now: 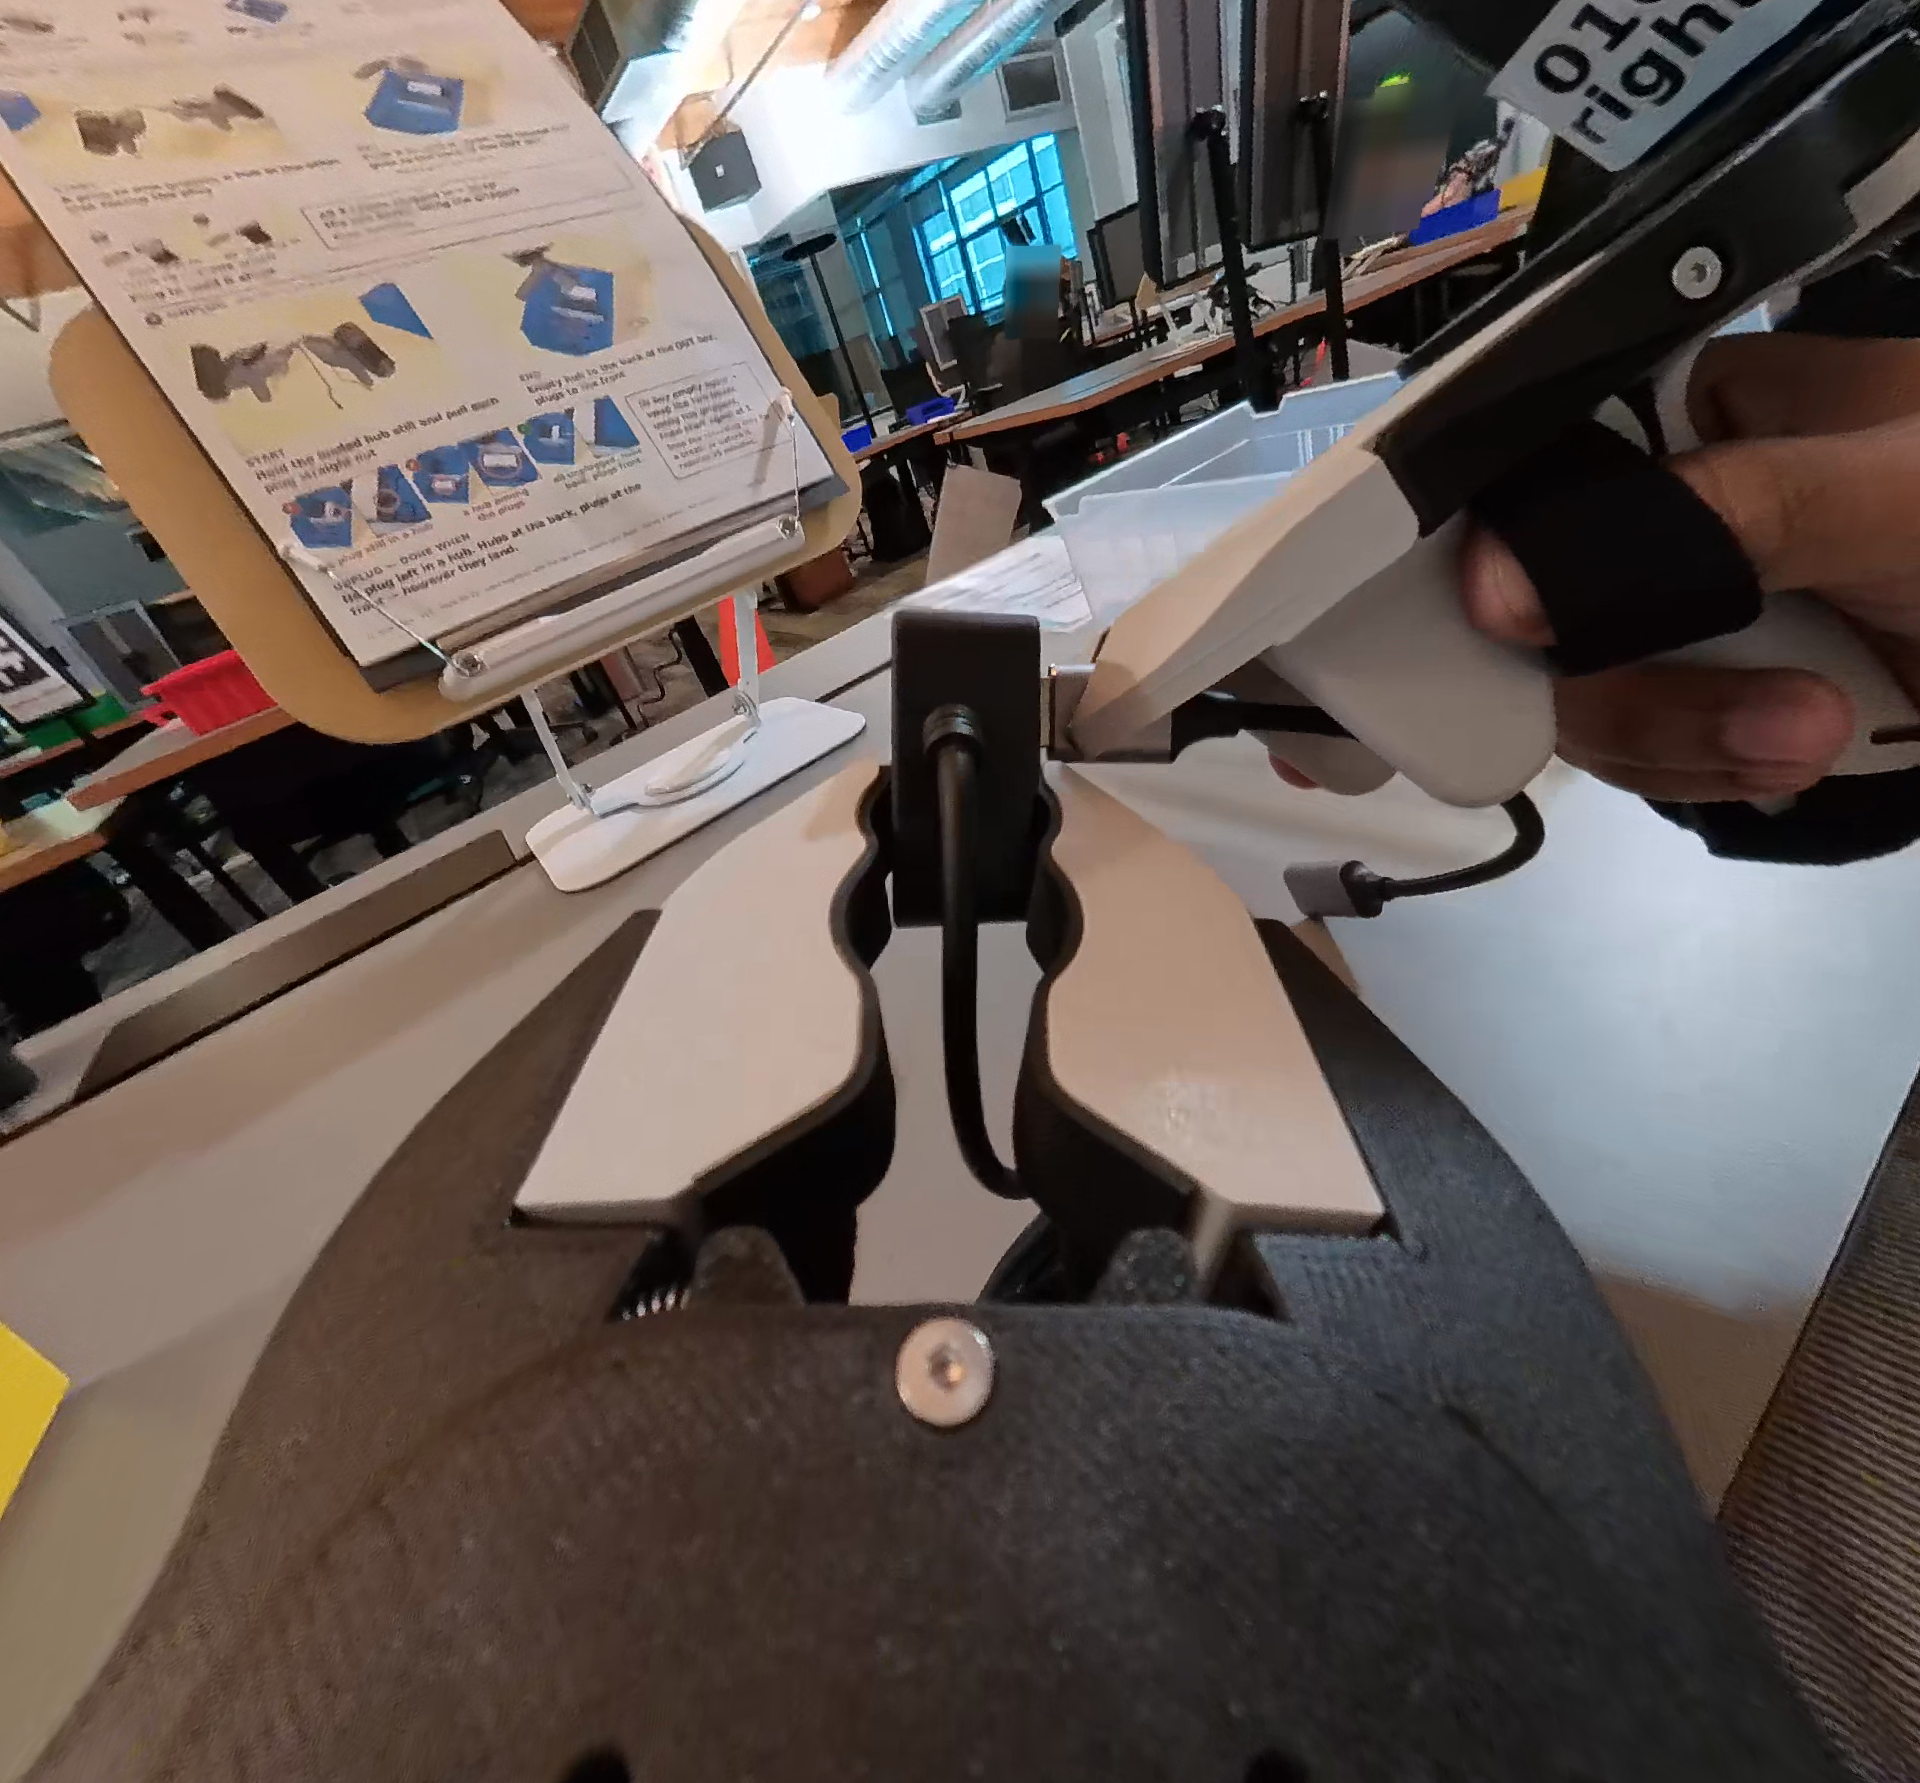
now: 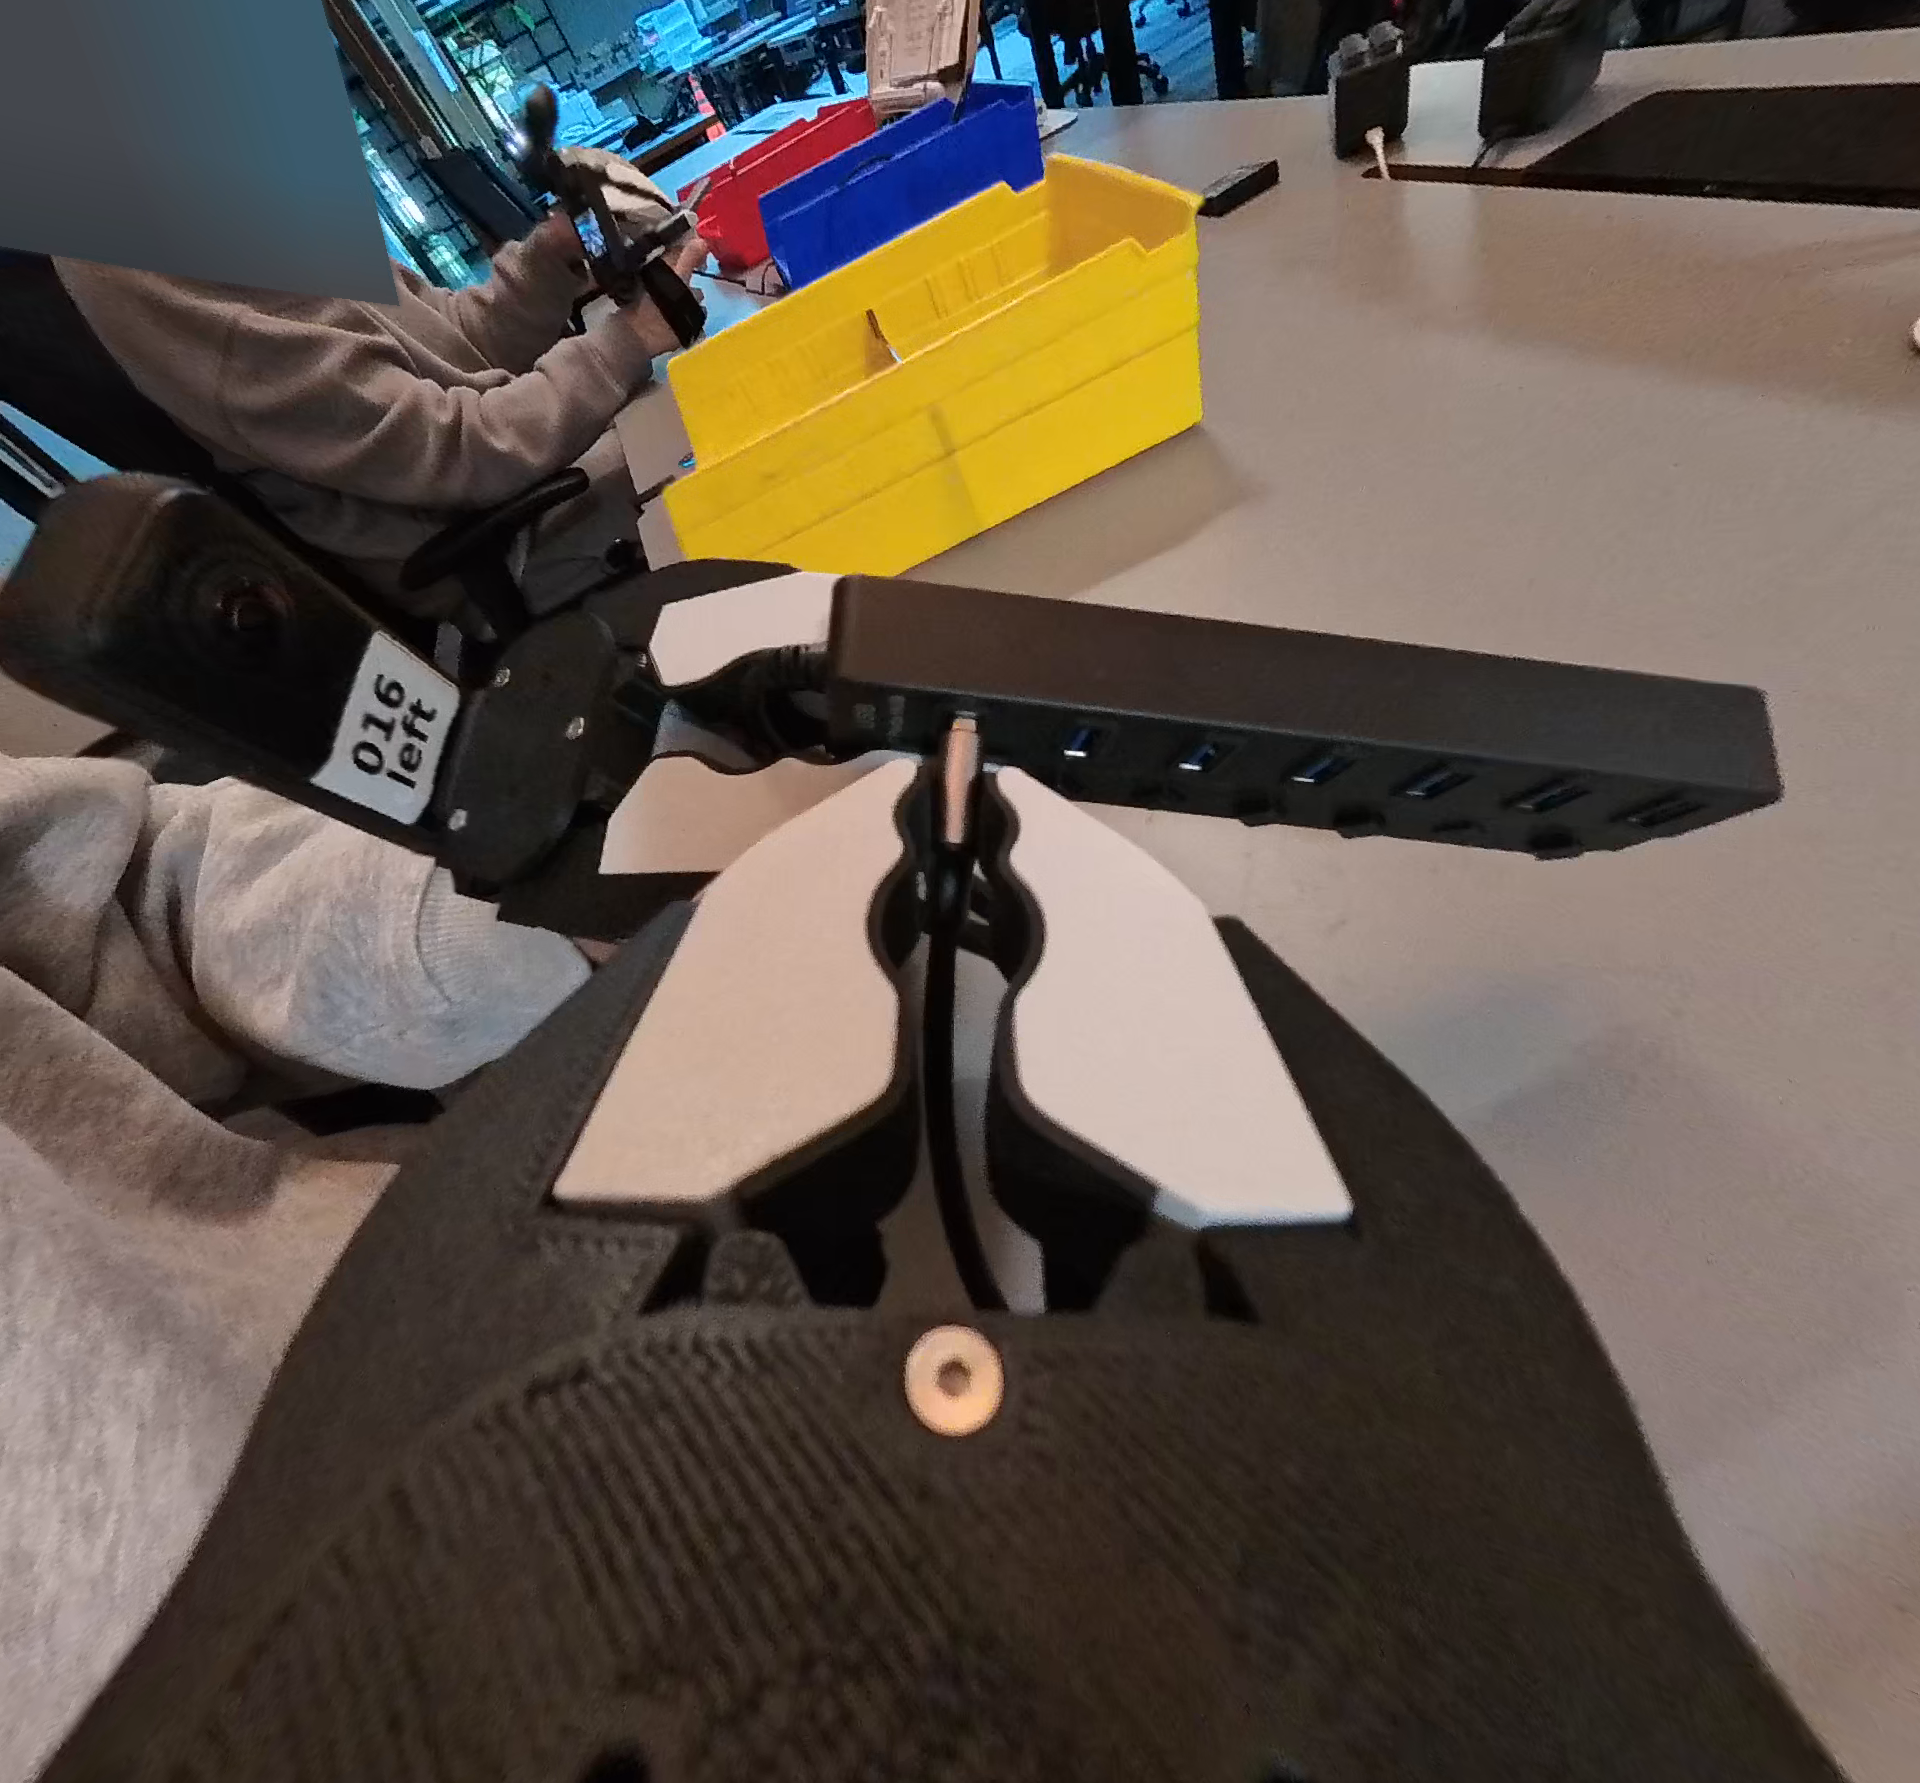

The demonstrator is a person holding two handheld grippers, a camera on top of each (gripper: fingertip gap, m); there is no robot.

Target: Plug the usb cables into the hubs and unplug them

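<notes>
**A:** so where was the hub at that point?

**B:** The black USB hub (image 2: 1299, 705) was up off the grey table (image 2: 1558, 383), held level by its cabled end. The left gripper (image 1: 961, 840) had its jaws clenched on that end, and the hub's own black cable (image 1: 961, 1006) ran back between the two fingers. From the right wrist view the row of blue ports faced the camera and the far end of the hub stuck out free.

**A:** and the other one?

**B:** The right gripper (image 2: 958, 824) was clamped on a silver USB plug (image 2: 961, 777), jaws pinched tight around it, with the plug's thin black lead (image 2: 951, 1110) trailing back between the fingers. The plug's tip was at the first port nearest the held end. Couldn't tell how deep it sat.

**A:** anything else lying around?

**B:** A second loose plug (image 1: 1325, 886) lay on the table just under the right gripper in the left wrist view. There was a yellow bin (image 2: 935, 403) toward the table's far edge with a blue bin (image 2: 894, 175) and a red bin (image 2: 769, 164) behind it. An instruction sheet (image 1: 416, 331) stood on a white stand (image 1: 696, 788) further back on the table.
</notes>
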